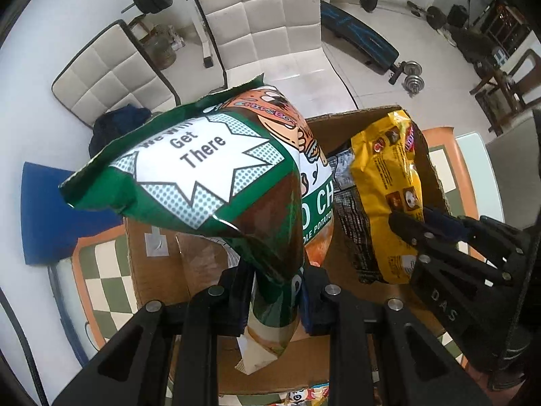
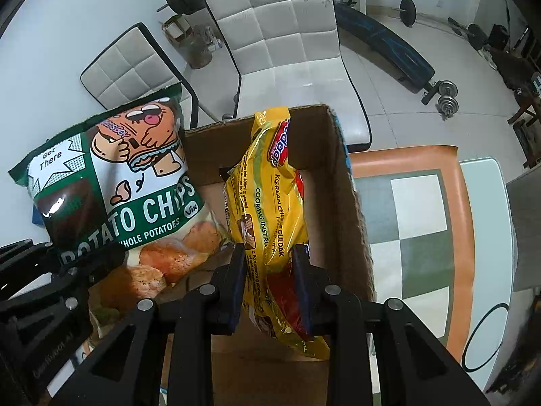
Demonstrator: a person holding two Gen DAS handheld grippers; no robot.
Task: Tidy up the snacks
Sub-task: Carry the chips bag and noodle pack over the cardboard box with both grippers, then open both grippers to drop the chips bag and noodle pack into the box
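Observation:
My left gripper (image 1: 275, 299) is shut on a green potato chips bag (image 1: 216, 182) and holds it upright over the open cardboard box (image 1: 338, 125). My right gripper (image 2: 270, 280) is shut on a yellow noodle packet (image 2: 270, 203) and holds it upright inside the same box (image 2: 341, 182). The chips bag (image 2: 115, 189) shows at the left of the right wrist view, with the left gripper's fingers (image 2: 84, 270) on its lower edge. The noodle packet (image 1: 389, 196) shows at the right of the left wrist view, with the right gripper's fingers (image 1: 416, 233) on it.
The box stands on a checkered green-and-white mat with an orange border (image 2: 422, 220) on a white table. Two white padded chairs (image 2: 280, 34) stand behind the table. A blue folder (image 1: 50, 213) lies at the left. Weights and a bench (image 2: 389, 44) lie on the floor beyond.

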